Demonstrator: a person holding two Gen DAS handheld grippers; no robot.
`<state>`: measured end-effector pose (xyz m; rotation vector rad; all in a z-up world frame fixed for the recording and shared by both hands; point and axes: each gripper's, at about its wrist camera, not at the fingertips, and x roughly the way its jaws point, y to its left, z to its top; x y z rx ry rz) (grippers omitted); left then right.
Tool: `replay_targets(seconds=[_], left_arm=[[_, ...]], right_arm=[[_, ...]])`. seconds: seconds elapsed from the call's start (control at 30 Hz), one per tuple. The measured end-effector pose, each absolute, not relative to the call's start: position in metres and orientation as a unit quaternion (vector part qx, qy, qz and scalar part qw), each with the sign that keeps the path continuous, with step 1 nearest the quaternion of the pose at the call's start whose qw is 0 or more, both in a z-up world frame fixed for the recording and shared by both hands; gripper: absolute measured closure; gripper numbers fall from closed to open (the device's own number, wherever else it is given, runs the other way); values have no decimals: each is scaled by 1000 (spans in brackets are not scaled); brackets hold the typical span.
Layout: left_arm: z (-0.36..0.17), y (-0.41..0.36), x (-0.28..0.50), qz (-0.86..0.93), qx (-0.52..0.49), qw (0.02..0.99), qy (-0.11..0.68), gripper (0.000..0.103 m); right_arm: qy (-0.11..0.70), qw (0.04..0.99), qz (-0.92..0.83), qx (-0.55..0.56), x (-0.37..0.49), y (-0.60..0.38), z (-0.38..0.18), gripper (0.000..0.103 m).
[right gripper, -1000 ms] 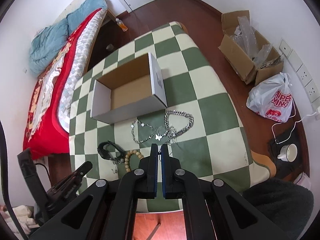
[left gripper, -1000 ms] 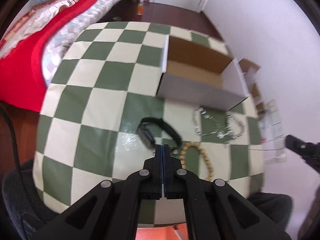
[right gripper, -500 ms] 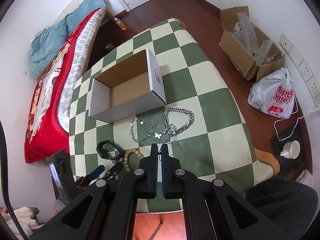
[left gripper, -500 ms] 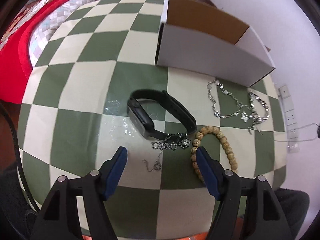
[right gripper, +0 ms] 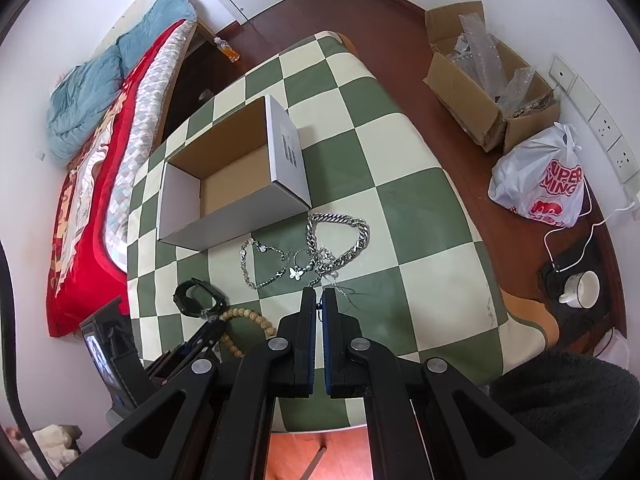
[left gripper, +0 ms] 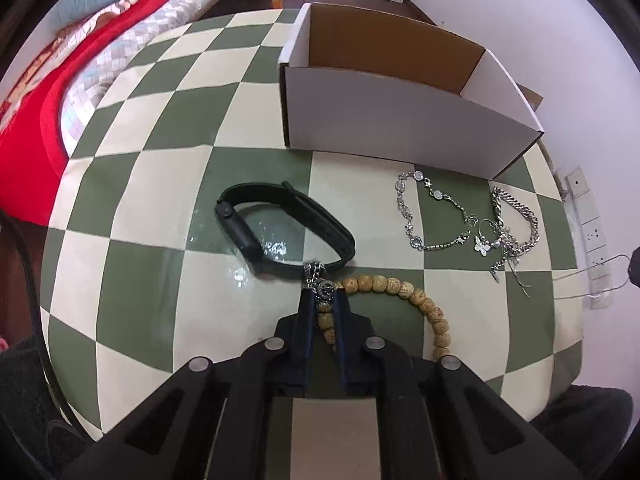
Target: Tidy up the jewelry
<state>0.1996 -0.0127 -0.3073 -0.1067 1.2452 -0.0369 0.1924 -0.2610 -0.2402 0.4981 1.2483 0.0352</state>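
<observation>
- The string of round tan wooden beads [left gripper: 404,292] runs under the left gripper [left gripper: 323,300], so part of its loop is covered.
- A small silver chain with a ring charm [left gripper: 322,286] sits between the blue-padded fingers [left gripper: 307,320]; how much of it lies below them cannot be told.
- The tangle of silver chains [right gripper: 320,258] is too fine to separate piece from piece.
- The floor of the open white cardboard box [left gripper: 400,120] is hidden behind its near wall in the left wrist view.
- The dark fuzzy fabric [right gripper: 568,412] is cut off at the edge.

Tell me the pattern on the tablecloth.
The tablecloth is a green and cream checkerboard; the right wrist view shows it best.
</observation>
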Motion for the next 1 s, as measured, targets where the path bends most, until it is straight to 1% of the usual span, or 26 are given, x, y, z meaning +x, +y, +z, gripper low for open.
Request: replay_targets(seconds=[0.1,0.13,0.17,0.53,0.57,0.6,0.63,0.67,0.7,0.73,1.0], left_arm=[[-300,-2,200,-23,-68,809,584,97],[-298,1,199,-27,-76,808,584,98],[-294,3,198,-35,-87,806,584,103],[-260,37,189,-49,-141,810,567,103],[-265,40,191,-55,-160,803,571,99],[-275,43,196,-56,-179,788,586,98],[-283,43,199,-54,-190,778,597,93],[-292,45,201,-51,-202,767,607,82],[-299,45,203,-53,-217,760,610,75],[-303,45,203,-51,-224,758,611,65],[-311,21,212,-38,-201,775,597,65]], right_arm=[[575,784,18,234,192,-261,-238,100],[574,784,19,236,192,-262,-238,100],[574,784,19,238,192,-262,-237,100],[560,789,26,252,189,-264,-228,100],[559,789,26,253,189,-264,-227,100],[559,789,27,254,189,-263,-227,100],[559,789,28,253,189,-262,-227,100],[560,789,28,250,189,-261,-227,100],[560,790,27,248,189,-260,-227,100],[561,790,27,247,188,-260,-227,101],[569,783,22,252,192,-261,-238,100]])
